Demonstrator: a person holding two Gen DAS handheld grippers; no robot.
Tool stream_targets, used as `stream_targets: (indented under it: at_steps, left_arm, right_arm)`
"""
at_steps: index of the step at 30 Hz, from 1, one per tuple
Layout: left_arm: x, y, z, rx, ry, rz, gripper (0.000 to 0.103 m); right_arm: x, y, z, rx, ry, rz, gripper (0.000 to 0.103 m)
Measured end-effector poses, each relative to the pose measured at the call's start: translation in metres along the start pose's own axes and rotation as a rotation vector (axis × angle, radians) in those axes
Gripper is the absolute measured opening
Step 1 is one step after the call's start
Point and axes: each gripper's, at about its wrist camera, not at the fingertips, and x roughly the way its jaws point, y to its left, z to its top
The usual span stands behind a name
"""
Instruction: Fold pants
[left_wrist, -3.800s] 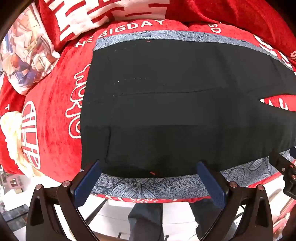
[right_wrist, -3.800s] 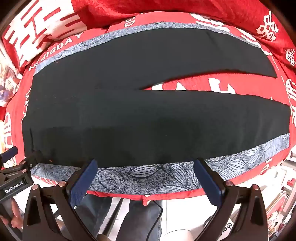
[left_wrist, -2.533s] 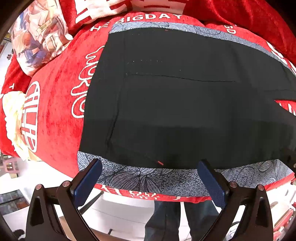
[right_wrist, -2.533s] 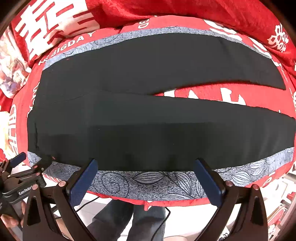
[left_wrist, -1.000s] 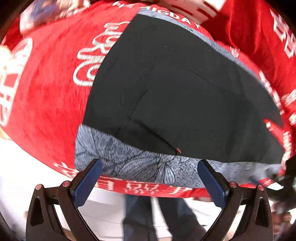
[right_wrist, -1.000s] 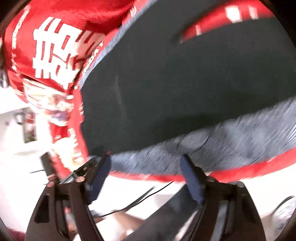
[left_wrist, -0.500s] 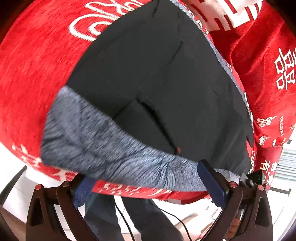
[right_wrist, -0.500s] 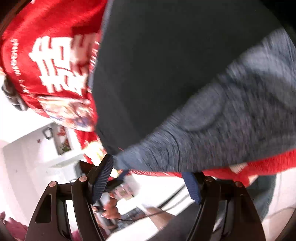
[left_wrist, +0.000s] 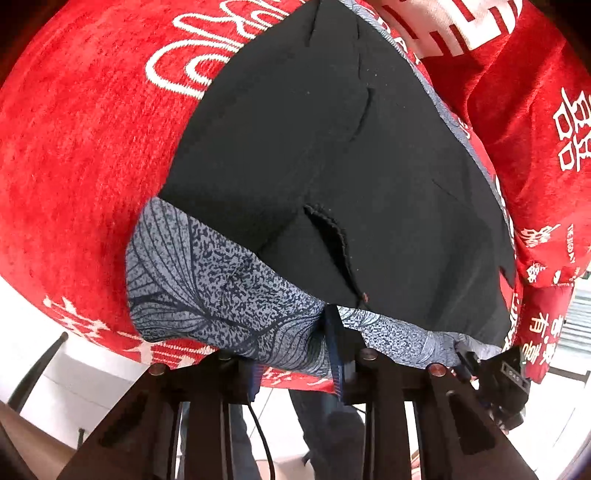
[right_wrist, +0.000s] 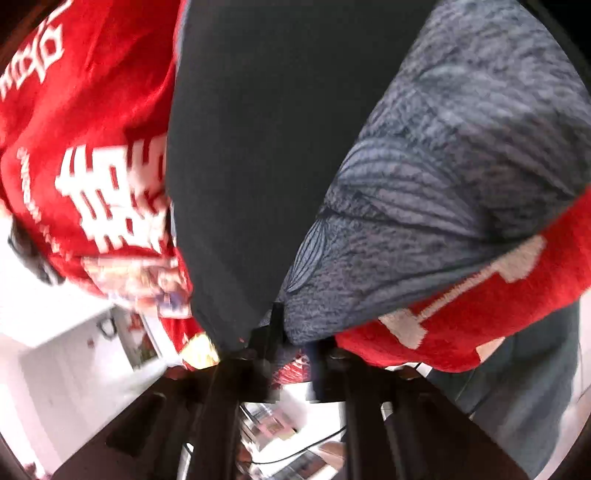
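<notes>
The pants (left_wrist: 332, 147) are black with a grey leaf-print side band (left_wrist: 221, 288) and lie flat on a red blanket (left_wrist: 81, 140). My left gripper (left_wrist: 328, 332) is shut on the grey band at the near edge, close to the waist end. My right gripper (right_wrist: 280, 325) is shut on the same near edge, where the black cloth (right_wrist: 258, 129) meets the grey band (right_wrist: 443, 184); this view is blurred. In the left wrist view the right gripper (left_wrist: 491, 373) shows at the far right on the band.
The red blanket with white lettering covers the bed (right_wrist: 74, 110). A red pillow with white characters (left_wrist: 546, 92) lies beyond the pants. The person's legs (left_wrist: 325, 424) and white floor (left_wrist: 92, 373) show below the bed edge.
Both grippers moved in to the near edge of the pants and closed on the grey band. The band now bunches at the fingers.
</notes>
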Motion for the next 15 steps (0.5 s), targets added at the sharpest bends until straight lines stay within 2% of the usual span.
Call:
stream_targets:
  at_steps: [4,8,11,12,14,15]
  left_arm:
    - [-0.032,-0.022,0.006,0.022,-0.037,-0.015,0.026]
    - [-0.065,-0.061,0.027,0.057,-0.123,-0.028,0.026]
    - [-0.082,-0.090,0.060,0.086,-0.207,-0.063,0.027]
    - [-0.087,-0.103,0.080,0.111,-0.247,-0.062,0.027]
    - [-0.084,-0.122,0.108,0.146,-0.300,-0.039,0.027]
    - [-0.080,-0.132,0.129,0.167,-0.335,-0.003,0.027]
  right_arm:
    - [-0.013,0.053,0.003,-0.177,0.038,-0.090,0.008]
    - [-0.025,0.115,0.023,-0.345,0.082,-0.112,0.008]
    - [-0.027,0.167,0.055,-0.459,0.102,-0.108,0.008]
    - [-0.026,0.187,0.071,-0.495,0.103,-0.098,0.008]
    - [-0.019,0.214,0.093,-0.554,0.106,-0.098,0.008]
    - [-0.013,0.225,0.106,-0.578,0.115,-0.108,0.008]
